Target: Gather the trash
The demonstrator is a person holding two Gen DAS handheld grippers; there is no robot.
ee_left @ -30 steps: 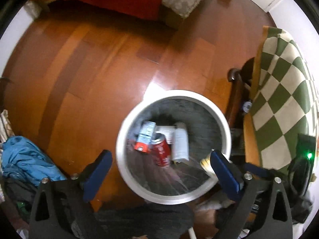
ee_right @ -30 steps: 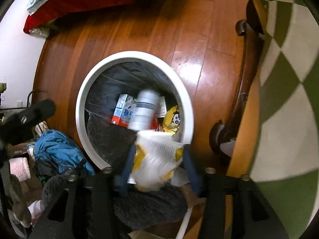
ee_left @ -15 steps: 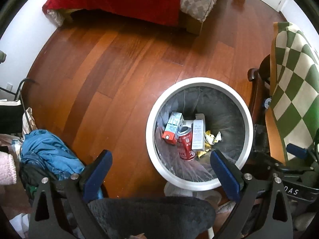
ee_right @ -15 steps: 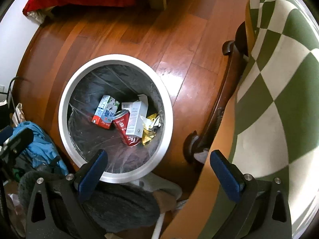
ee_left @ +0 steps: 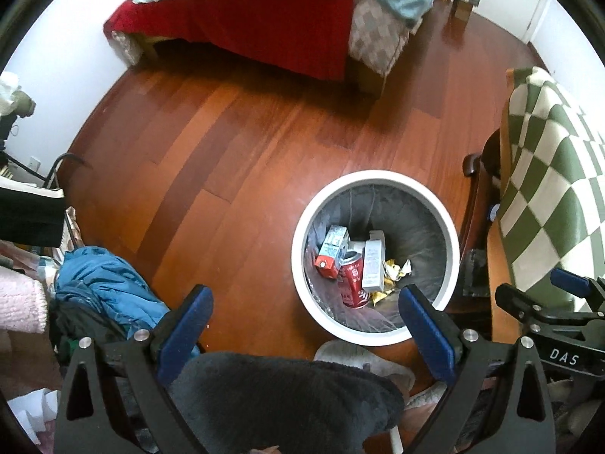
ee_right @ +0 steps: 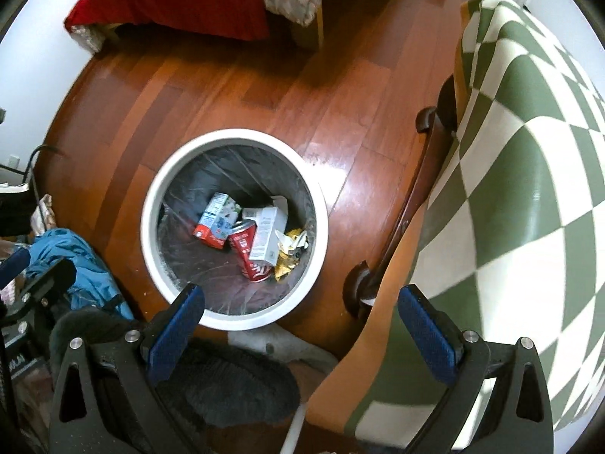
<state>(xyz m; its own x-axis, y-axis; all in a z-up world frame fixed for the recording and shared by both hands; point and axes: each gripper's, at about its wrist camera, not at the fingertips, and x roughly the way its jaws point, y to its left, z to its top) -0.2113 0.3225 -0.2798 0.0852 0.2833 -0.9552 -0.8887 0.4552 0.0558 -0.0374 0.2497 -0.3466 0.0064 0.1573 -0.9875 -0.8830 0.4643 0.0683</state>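
A round white trash bin [ee_left: 450, 227] [ee_right: 151, 249] with a grey liner stands on the wooden floor. Inside lie a red soda can [ee_left: 353, 283] [ee_right: 249, 253], a red and blue carton [ee_left: 331, 251] [ee_right: 215, 221], a white carton [ee_left: 372, 261] [ee_right: 266, 242] and a crumpled yellow wrapper [ee_left: 393, 274] [ee_right: 289, 255]. My left gripper [ee_left: 306, 331] is open and empty, high above the floor, left of the bin. My right gripper [ee_right: 300, 331] is open and empty, above the bin's near right edge. The right gripper [ee_left: 544, 302] also shows at the right of the left wrist view.
A table with a green and white checked cloth [ee_left: 548, 174] [ee_right: 529, 151] and dark wooden legs [ee_right: 412, 204] stands right of the bin. A bed with a red cover [ee_left: 264, 19] is at the back. Blue clothes [ee_left: 102, 283] lie at the left. A dark fuzzy slipper [ee_left: 283, 401] is below.
The right gripper opened and dropped the yellow wrapper into the bin. Both grippers have since risen and pulled back, so the bin looks smaller and more of the room shows.
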